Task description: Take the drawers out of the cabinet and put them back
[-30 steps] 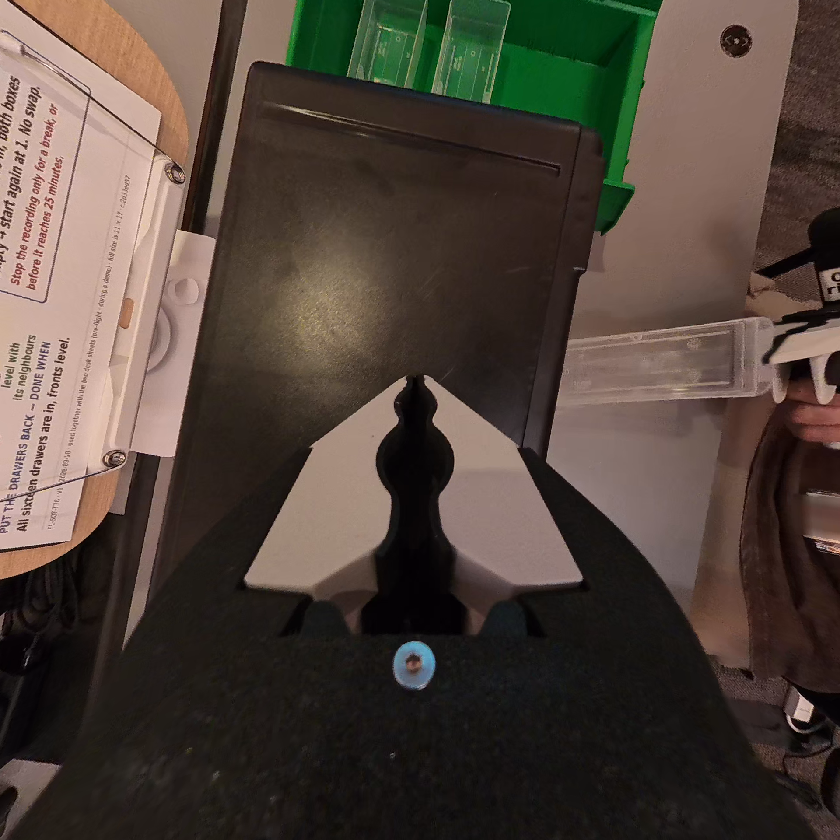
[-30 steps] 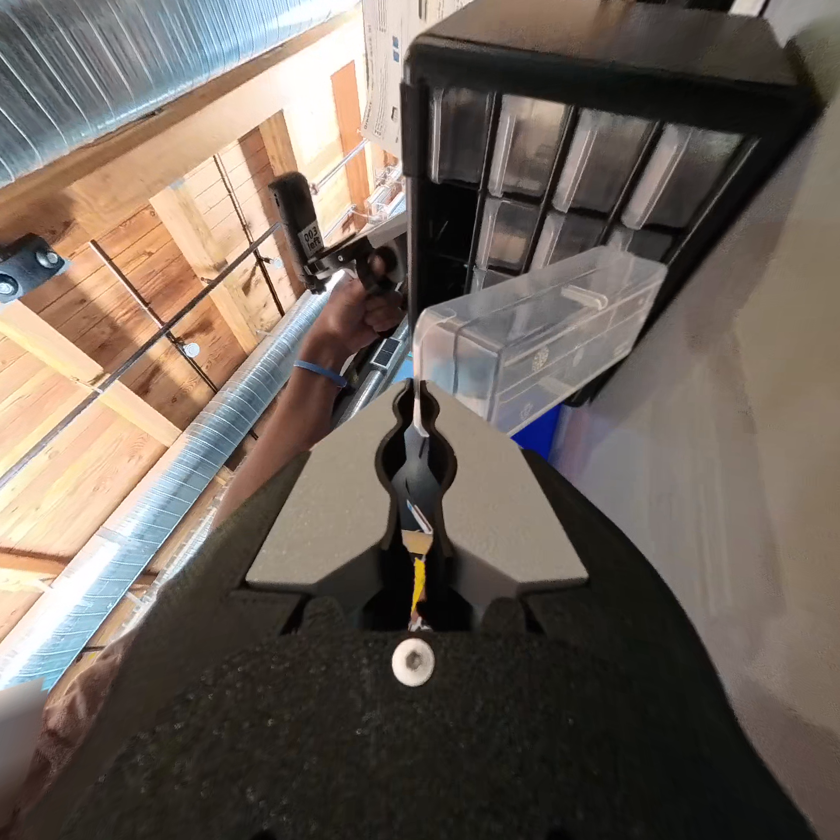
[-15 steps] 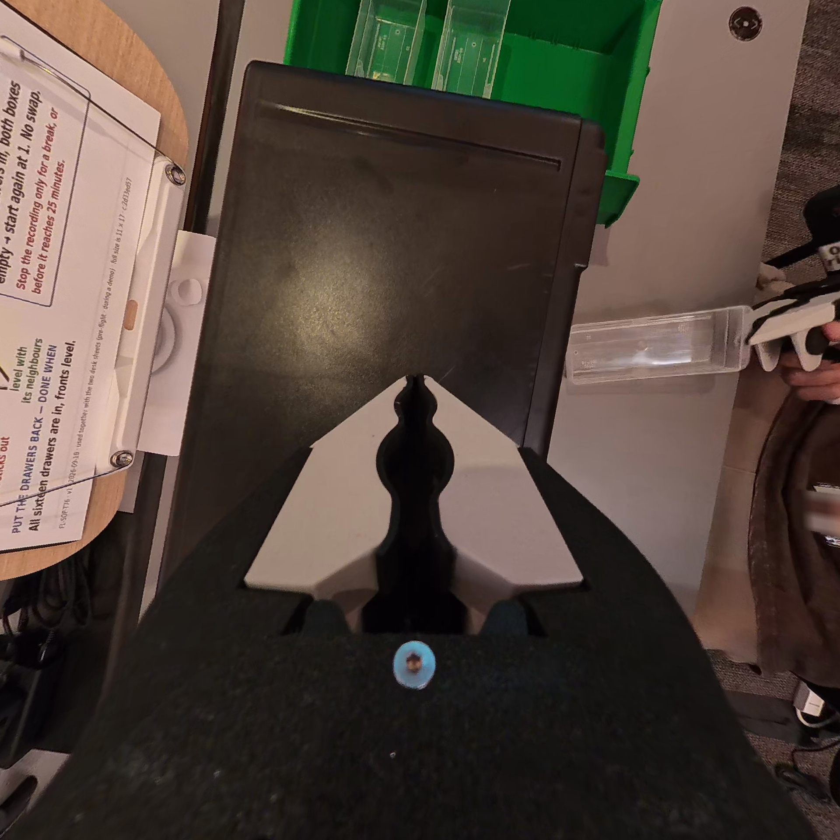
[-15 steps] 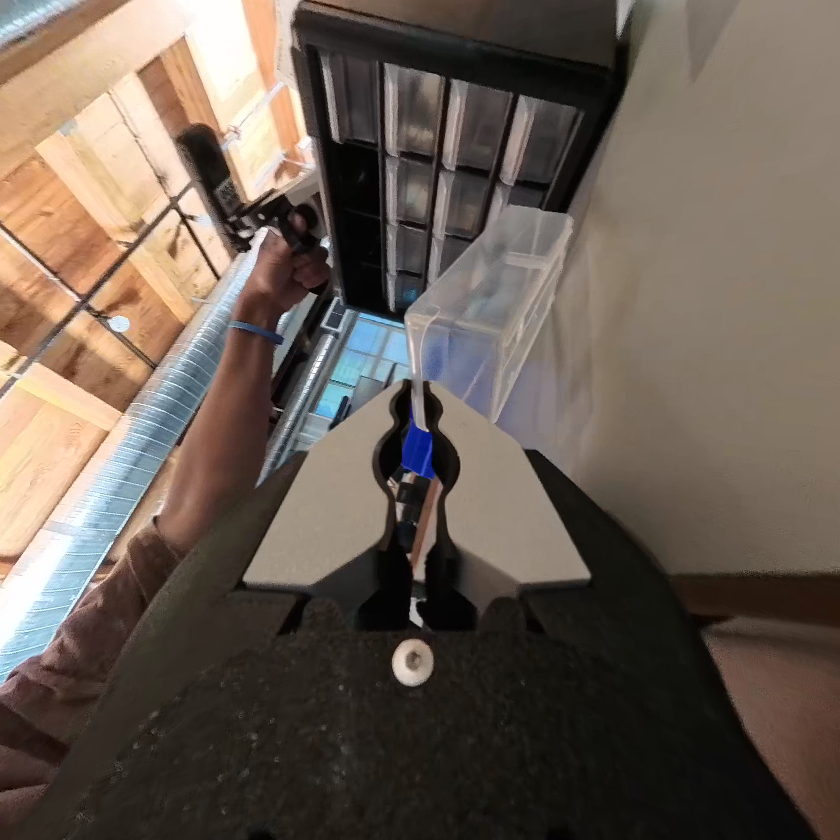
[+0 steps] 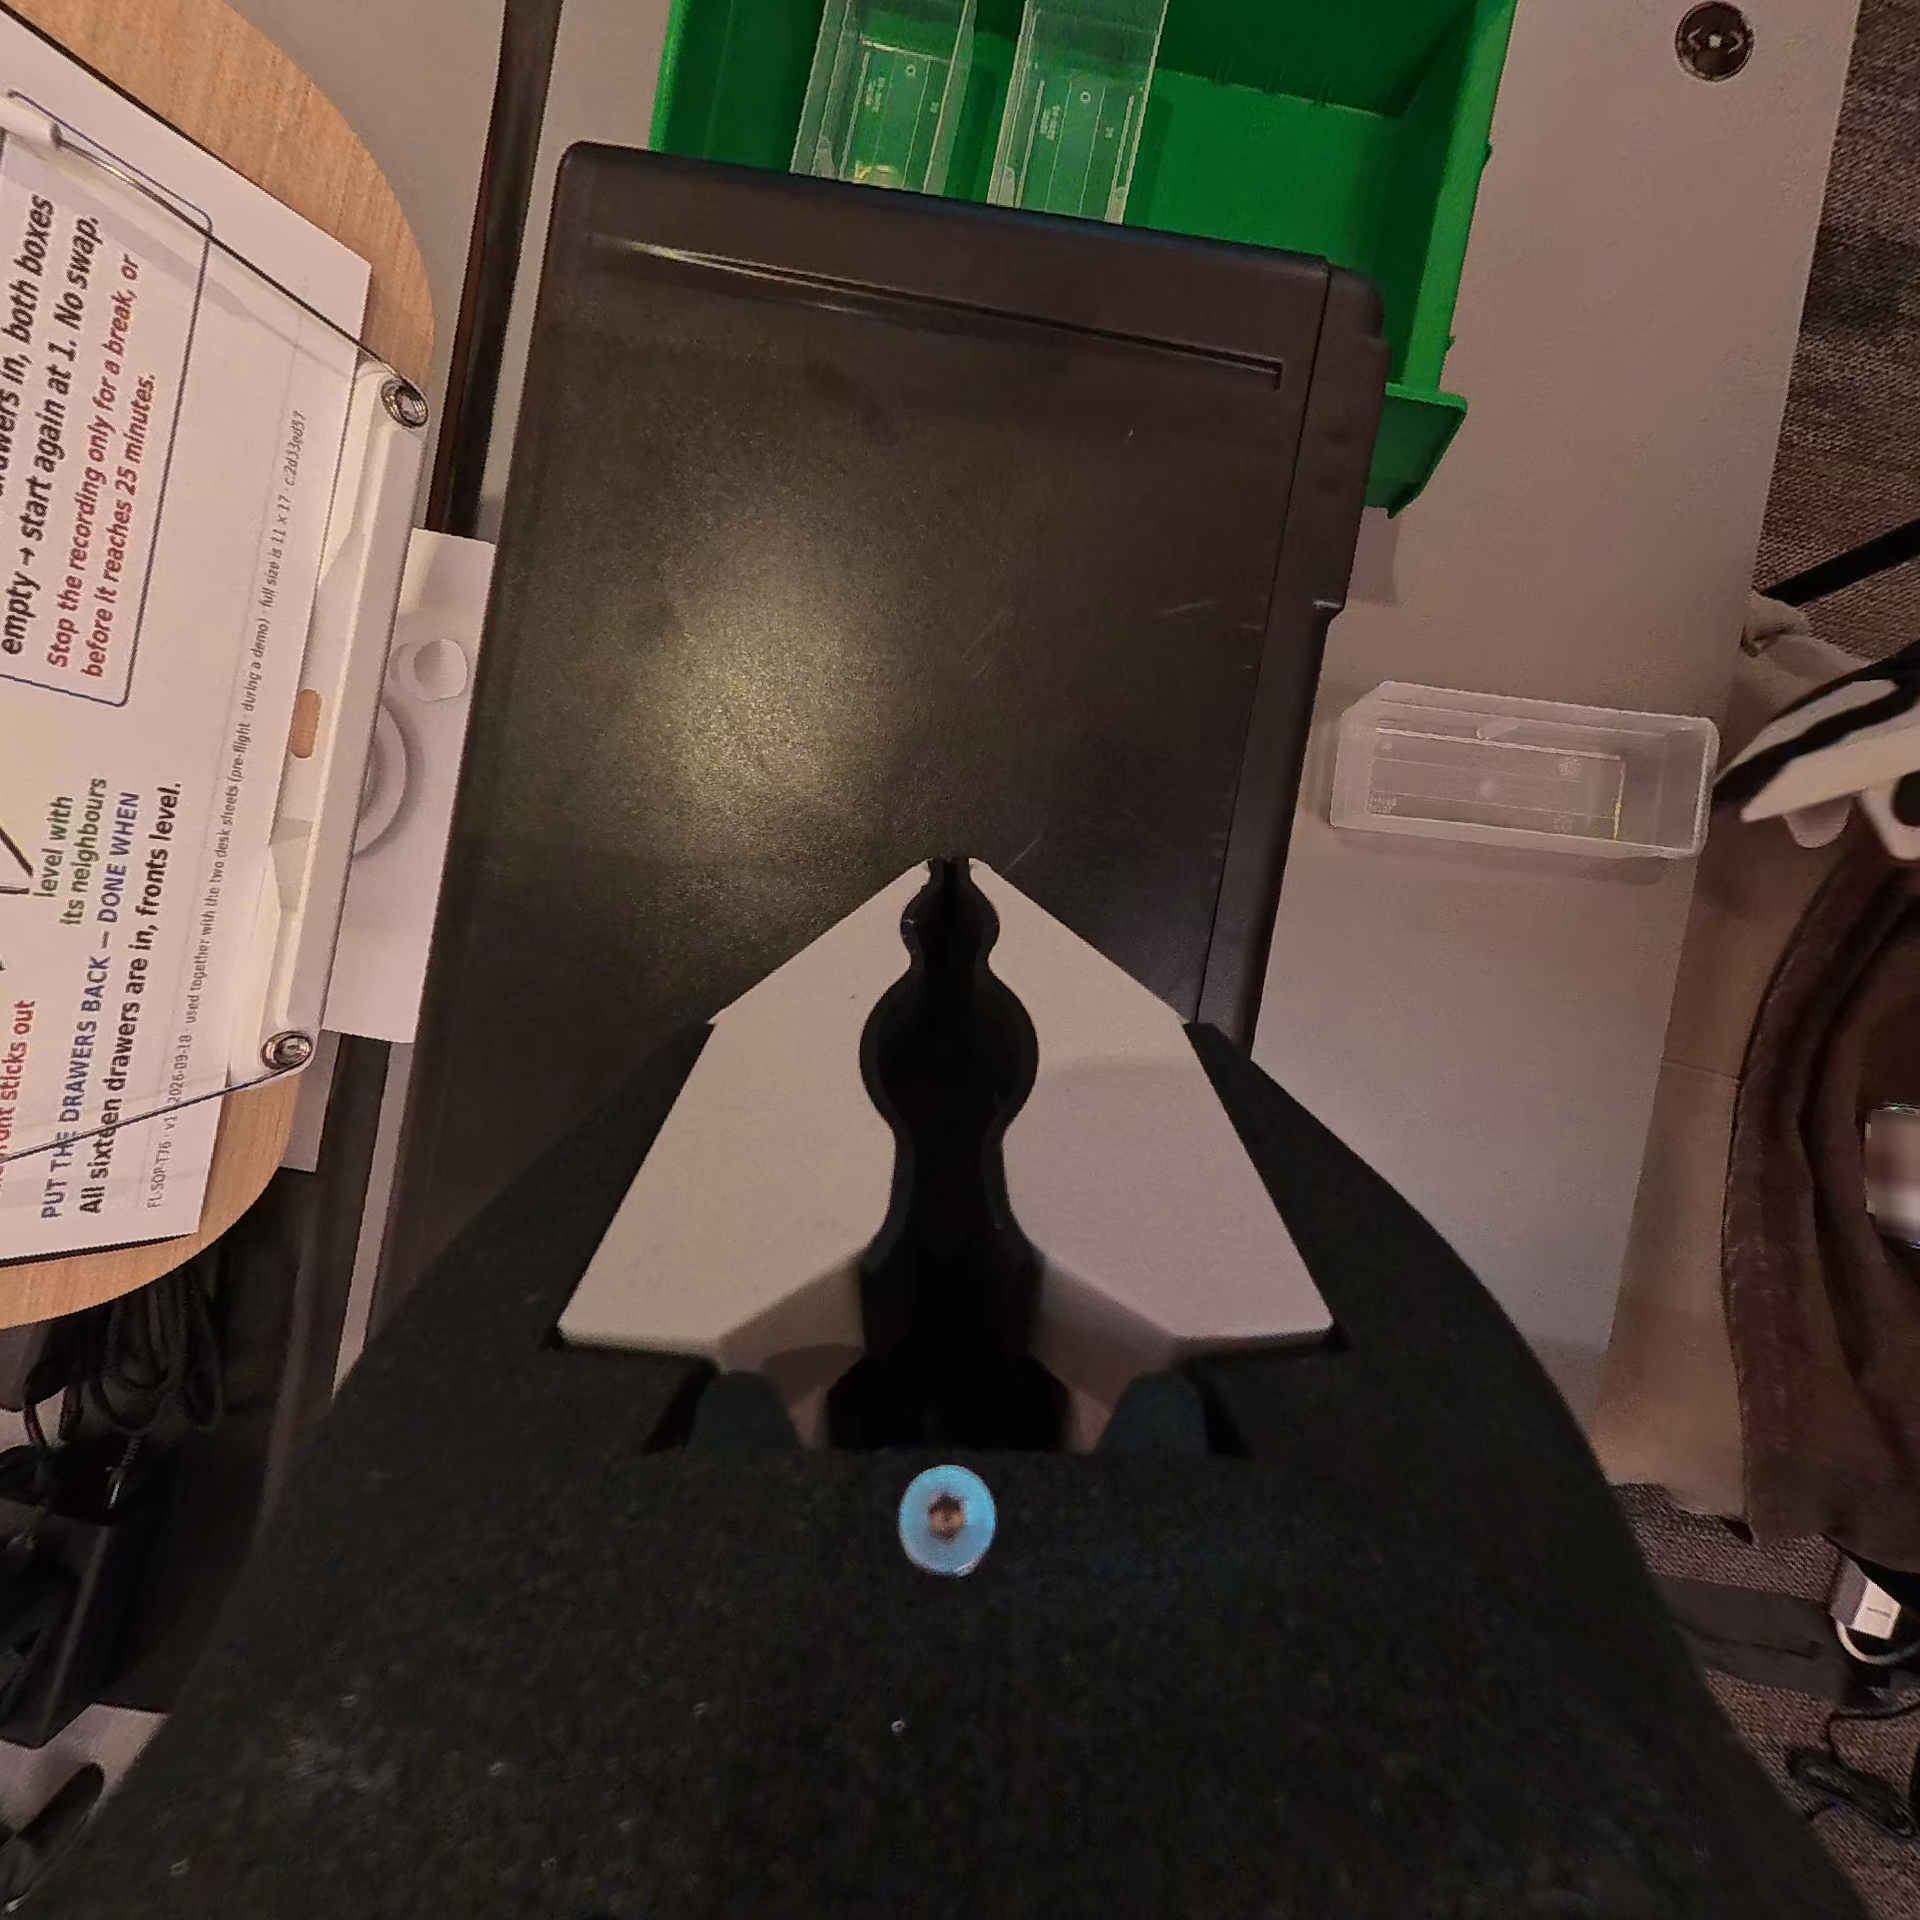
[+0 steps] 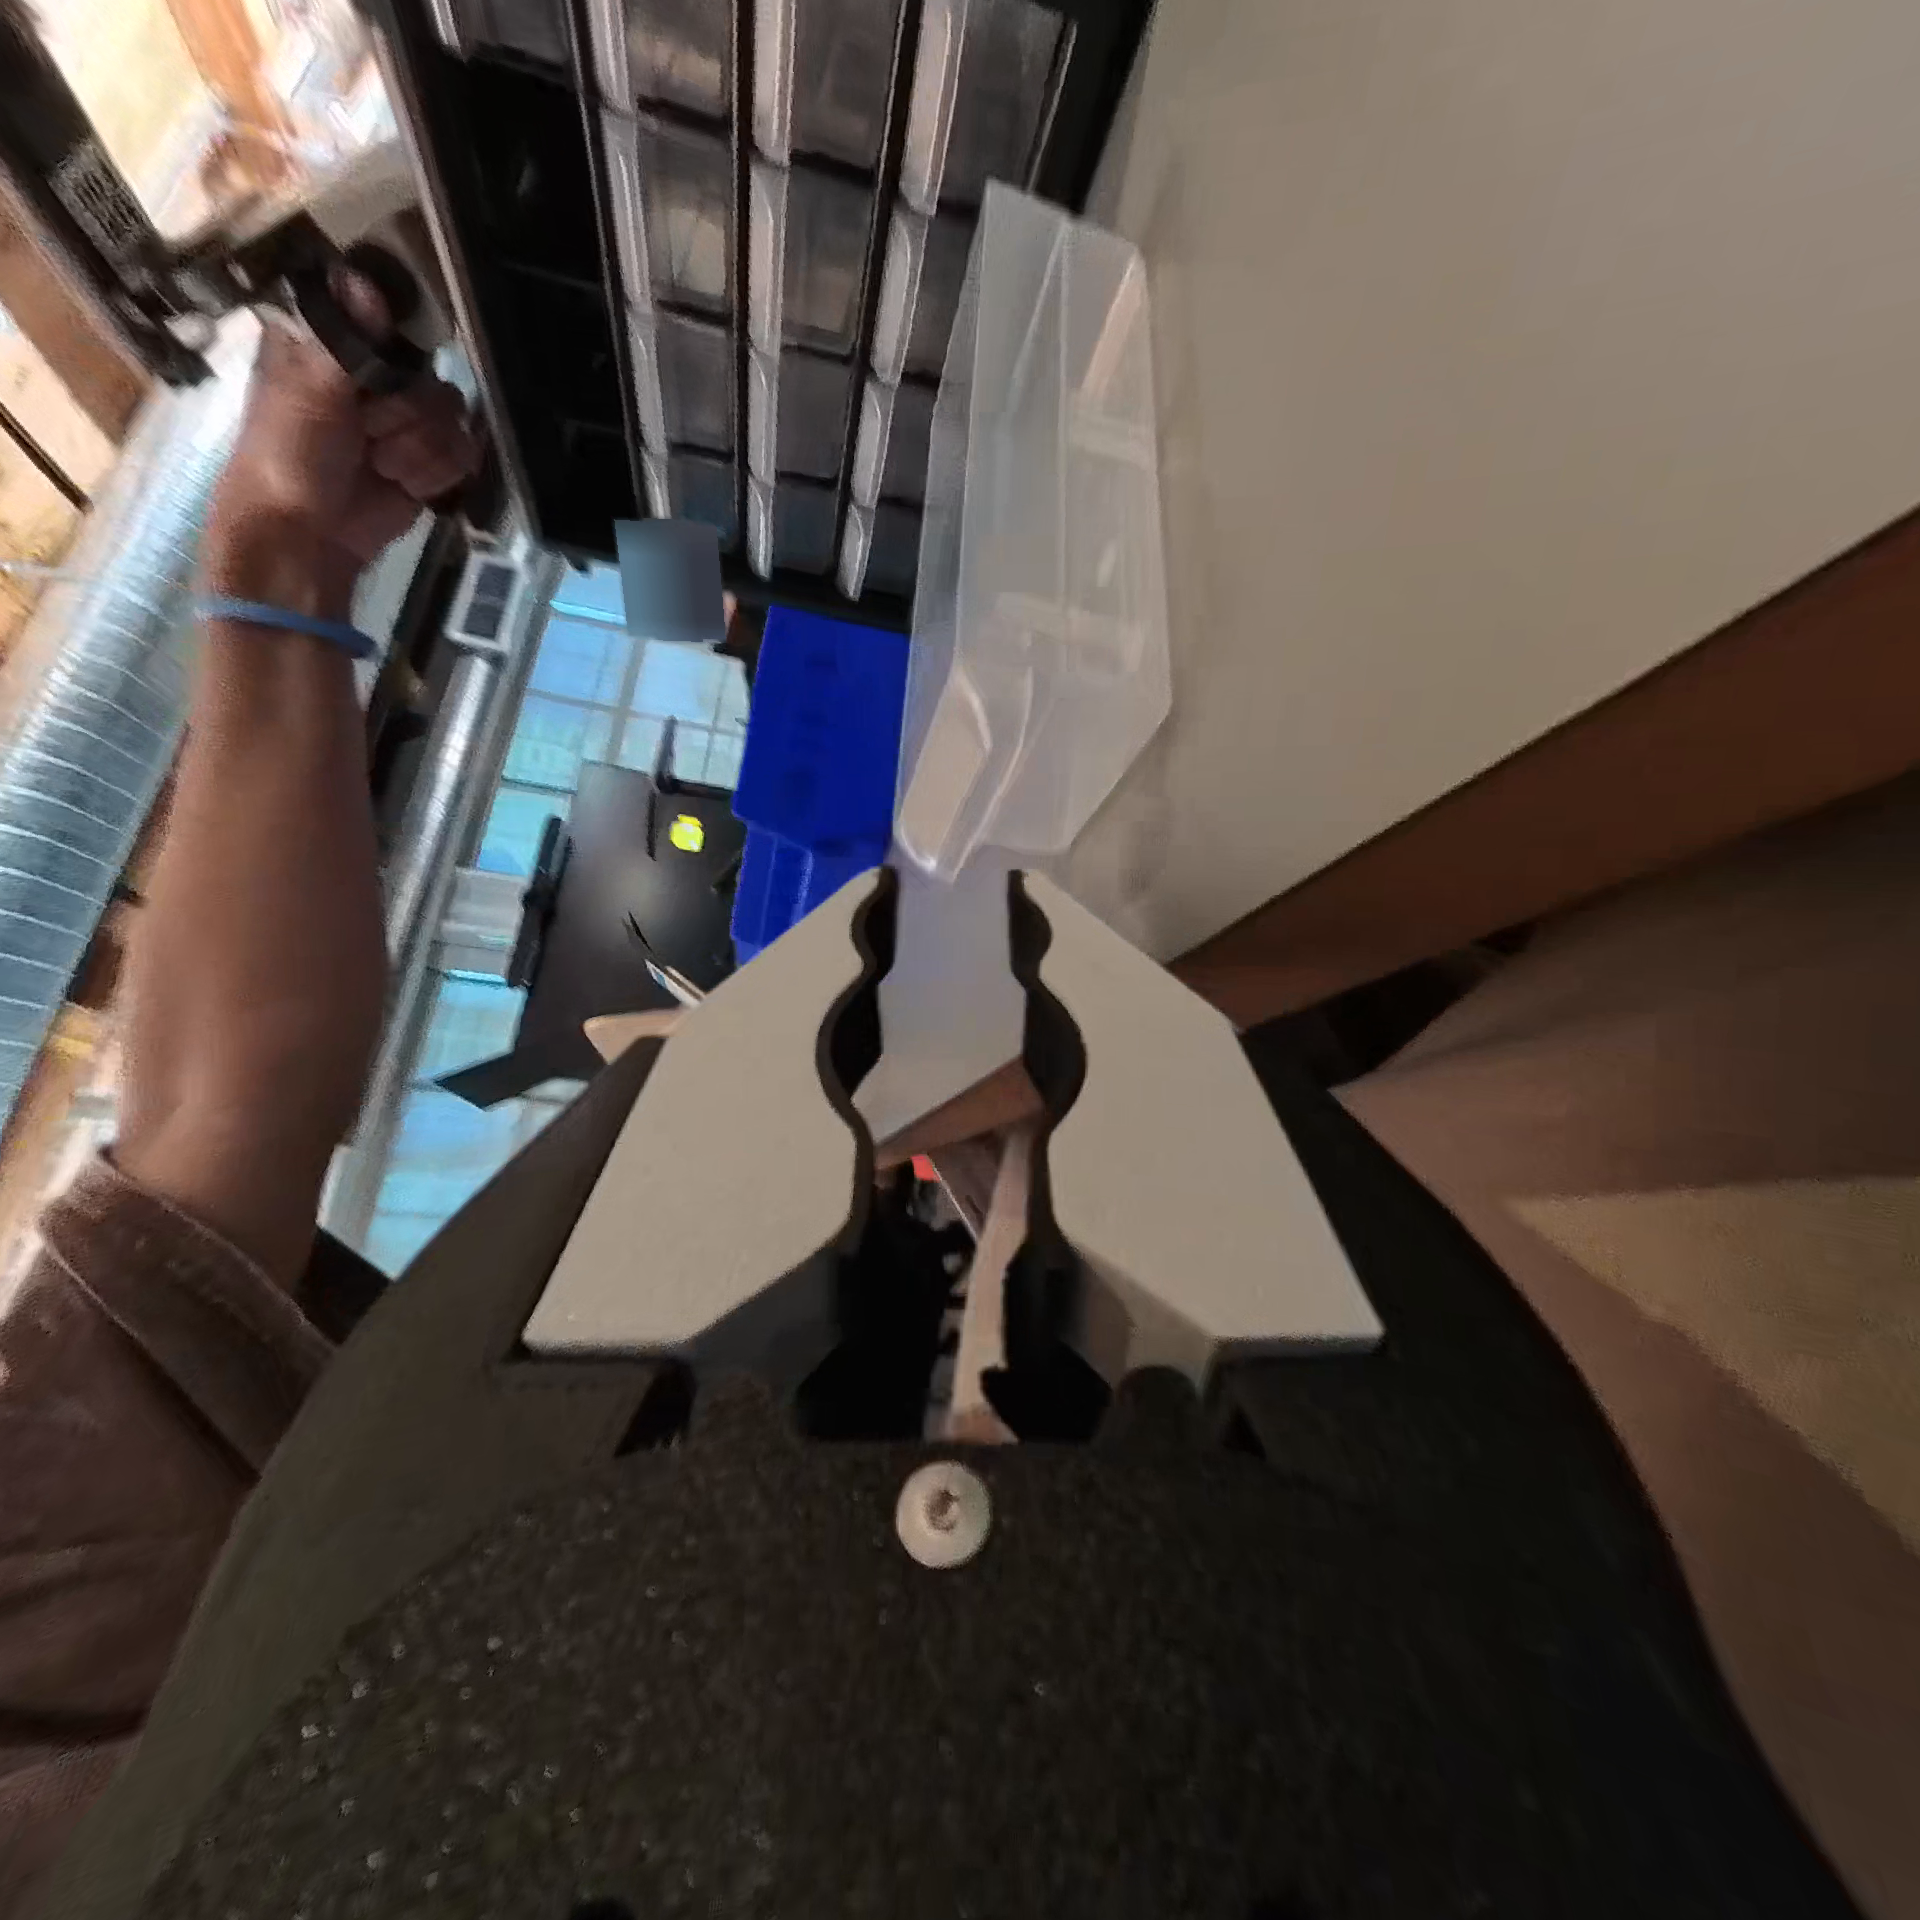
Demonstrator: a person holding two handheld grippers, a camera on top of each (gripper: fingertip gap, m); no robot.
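The black drawer cabinet [image 5: 894, 582] stands on the grey table, and I see its top in the left wrist view. My left gripper [image 5: 948, 862] is shut and empty over that top. A clear plastic drawer [image 5: 1517, 784] lies on the table to the right of the cabinet. My right gripper [image 6: 948, 894] is open, with the drawer [image 6: 1039, 540] just beyond its tips and not clamped. It also shows in the left wrist view [image 5: 1829, 769] at the drawer's right end. The cabinet front [image 6: 748, 260] shows rows of clear drawers and some dark empty slots.
A green bin [image 5: 1299, 156] behind the cabinet holds two clear drawers [image 5: 883, 94]. A printed sheet in a clear stand [image 5: 156, 623] sits on a round wooden table at the left. A blue bin [image 6: 821, 707] lies beyond the cabinet. The grey table's edge [image 5: 1662, 1039] runs at the right.
My right gripper pulled the clear drawer clear of the cabinet, set it on the table and opened, letting go. My left gripper stayed shut over the cabinet top.
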